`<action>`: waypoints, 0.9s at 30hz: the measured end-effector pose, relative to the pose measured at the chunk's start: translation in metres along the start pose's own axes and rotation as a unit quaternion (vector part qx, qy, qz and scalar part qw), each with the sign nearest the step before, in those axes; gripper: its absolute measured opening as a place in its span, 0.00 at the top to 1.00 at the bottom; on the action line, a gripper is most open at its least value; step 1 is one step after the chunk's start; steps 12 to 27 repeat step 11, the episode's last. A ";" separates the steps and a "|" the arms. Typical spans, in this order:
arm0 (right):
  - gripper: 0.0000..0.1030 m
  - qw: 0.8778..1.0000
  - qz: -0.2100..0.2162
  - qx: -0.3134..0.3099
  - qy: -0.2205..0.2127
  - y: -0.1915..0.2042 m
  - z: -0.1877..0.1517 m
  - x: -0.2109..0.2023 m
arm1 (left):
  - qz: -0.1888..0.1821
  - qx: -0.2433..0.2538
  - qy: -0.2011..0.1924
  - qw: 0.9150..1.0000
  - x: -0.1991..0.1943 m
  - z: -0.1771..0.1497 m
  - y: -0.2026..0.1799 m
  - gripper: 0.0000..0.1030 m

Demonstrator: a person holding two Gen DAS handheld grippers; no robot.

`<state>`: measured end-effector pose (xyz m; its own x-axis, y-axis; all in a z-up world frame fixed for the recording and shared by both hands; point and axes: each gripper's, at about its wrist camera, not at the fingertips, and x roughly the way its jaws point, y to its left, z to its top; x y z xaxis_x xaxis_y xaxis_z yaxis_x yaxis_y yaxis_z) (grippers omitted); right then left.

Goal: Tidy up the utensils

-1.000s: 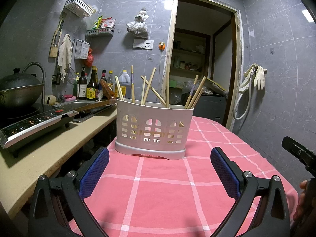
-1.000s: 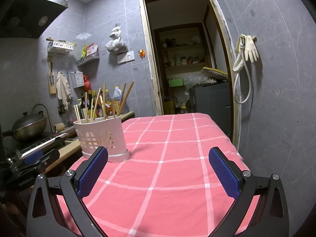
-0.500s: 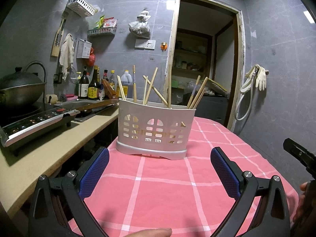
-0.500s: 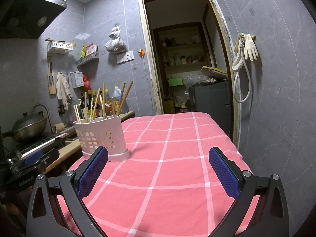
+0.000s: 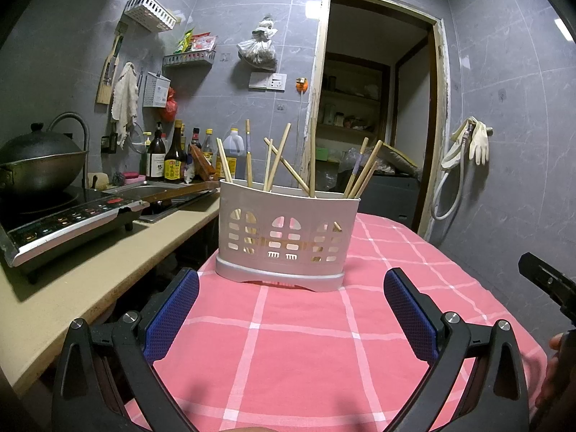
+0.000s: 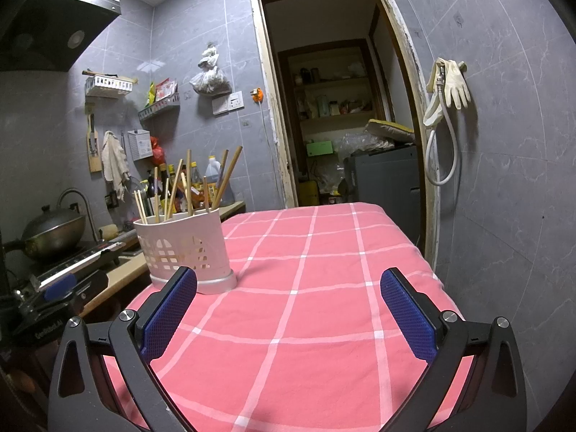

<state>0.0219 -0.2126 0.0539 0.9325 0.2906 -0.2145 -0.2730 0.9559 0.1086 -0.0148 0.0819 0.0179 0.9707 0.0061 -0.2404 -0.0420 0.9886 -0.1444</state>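
Left gripper [image 5: 288,309], seen from its own camera: level, low over the tablecloth [image 5: 306,352], fingers spread wide with nothing between the blue pads [image 5: 169,315]. It points straight at the holder [image 5: 286,241], which stands just beyond the fingertips and centred between them.

Right gripper [image 6: 288,309], own camera: same level pose above the tablecloth [image 6: 324,288], fingers equally wide apart and empty. The holder [image 6: 185,248] lies ahead and to its left, partly behind the left pad [image 6: 167,315]. In this view the left gripper's body [image 6: 54,298] shows left of the holder at the frame edge; white lettering on it is too blurred to read. In the left view a black part of the right gripper [image 5: 550,284] and a fingertip of a hand [image 5: 556,342] enter at the right edge, right of the holder.

Holder: white, perforated, on a grey base, upright near the tablecloth's left edge. Chopsticks [image 5: 277,162] stand in it, leaning at various angles; more chopsticks [image 5: 361,172] rise at its right end.

Left of the holder: a counter [image 5: 90,273] with an induction cooker [image 5: 68,223] bearing a wok [image 5: 36,165]. Behind the holder: bottles [image 5: 174,158] with labels too small to read, then the tiled wall and a doorway [image 5: 374,108]. Gloves [image 5: 477,142] hang on the wall right of the doorway.
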 end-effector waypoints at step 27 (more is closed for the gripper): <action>0.00 1.000 0.000 0.001 0.001 0.000 0.000 0.000 | 0.000 0.000 0.001 1.000 0.000 0.000 -0.001 0.02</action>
